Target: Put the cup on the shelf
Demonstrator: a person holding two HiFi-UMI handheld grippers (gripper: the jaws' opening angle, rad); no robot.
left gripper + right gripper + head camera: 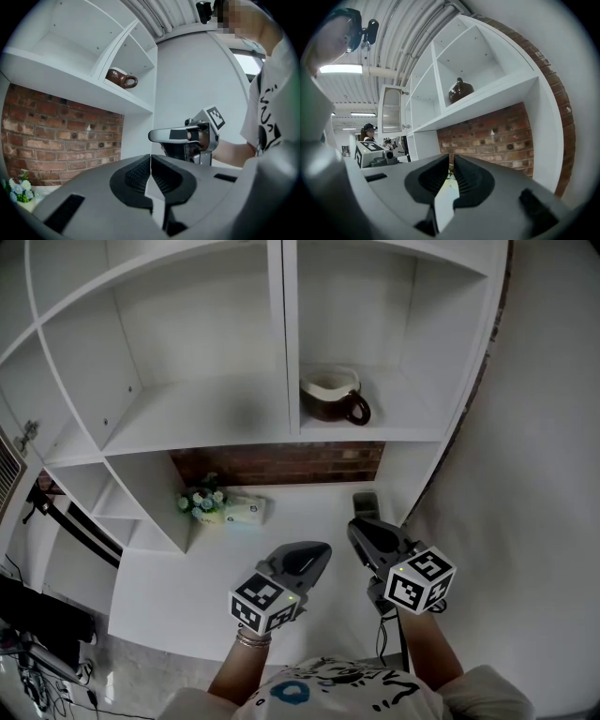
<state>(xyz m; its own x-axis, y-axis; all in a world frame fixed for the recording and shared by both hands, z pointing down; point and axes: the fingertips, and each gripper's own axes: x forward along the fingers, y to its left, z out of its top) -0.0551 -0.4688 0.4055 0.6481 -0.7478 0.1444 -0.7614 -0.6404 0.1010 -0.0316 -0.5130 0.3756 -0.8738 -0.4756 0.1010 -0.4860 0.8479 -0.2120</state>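
A brown cup [333, 397] with a pale inside stands upright on the white shelf [412, 432], in the right compartment, handle to the right. It also shows high up in the left gripper view as the cup [121, 78] and in the right gripper view as the cup [460, 90]. My left gripper [317, 549] hovers over the white counter well below the shelf; its jaws meet, holding nothing [151, 161]. My right gripper [364, 505] is beside it to the right, also low, its jaws [451, 161] drawn almost together and empty.
A brick back wall [281, 463] runs under the shelf. A small pot of flowers [202, 504] and a pale green packet [246, 512] sit on the counter [206, 587] at the left. A white wall [544, 474] closes the right side. A person [368, 132] stands far off.
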